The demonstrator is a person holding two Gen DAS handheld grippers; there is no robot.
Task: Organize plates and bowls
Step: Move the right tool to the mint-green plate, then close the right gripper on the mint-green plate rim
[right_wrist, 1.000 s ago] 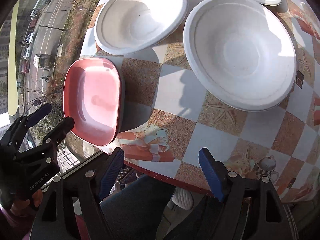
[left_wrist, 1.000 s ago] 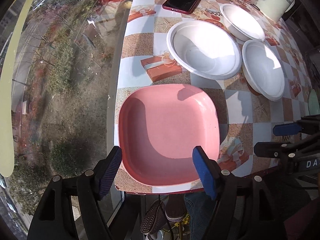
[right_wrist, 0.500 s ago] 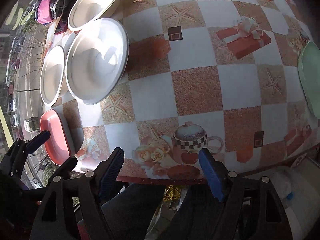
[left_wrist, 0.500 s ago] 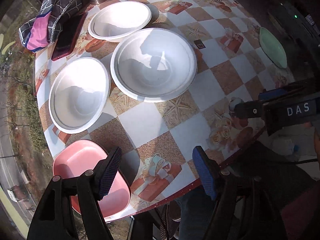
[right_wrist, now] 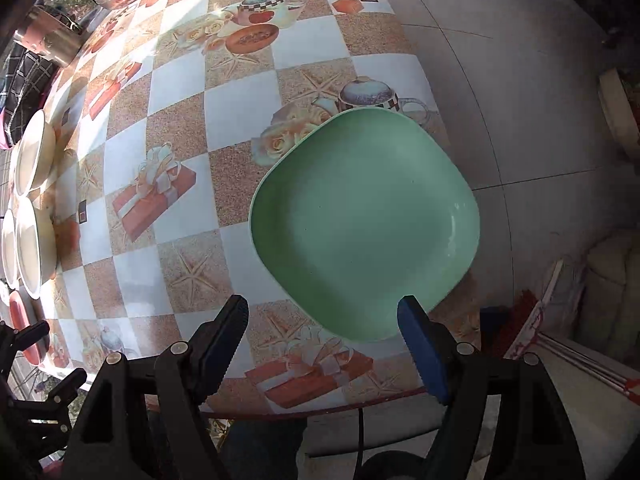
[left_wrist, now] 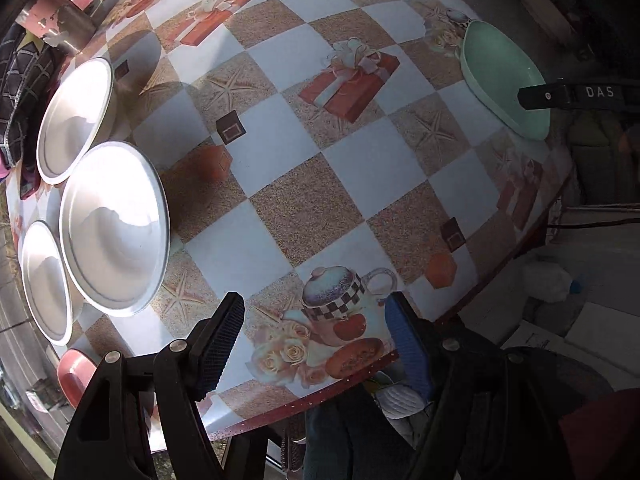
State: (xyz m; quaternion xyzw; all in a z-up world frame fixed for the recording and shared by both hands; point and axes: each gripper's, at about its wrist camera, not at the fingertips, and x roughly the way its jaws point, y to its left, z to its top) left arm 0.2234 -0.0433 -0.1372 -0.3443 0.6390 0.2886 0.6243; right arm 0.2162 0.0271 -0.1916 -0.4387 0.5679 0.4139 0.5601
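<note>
Hard sunlight from the left whitens the white bowls (left_wrist: 114, 228) (glare); the right side falls dim, edges bend with fisheye, focus sharp

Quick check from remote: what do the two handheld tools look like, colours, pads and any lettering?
Both are matte black plastic frames with silver rivets. The left tool and the right tool each have one black, finely ribbed pad and one blue ribbed pad. In the left wrist view, the right tool's side carries white "DAS" lettering. A thin black cable hangs under the right tool. No sleeves are visible.
</note>
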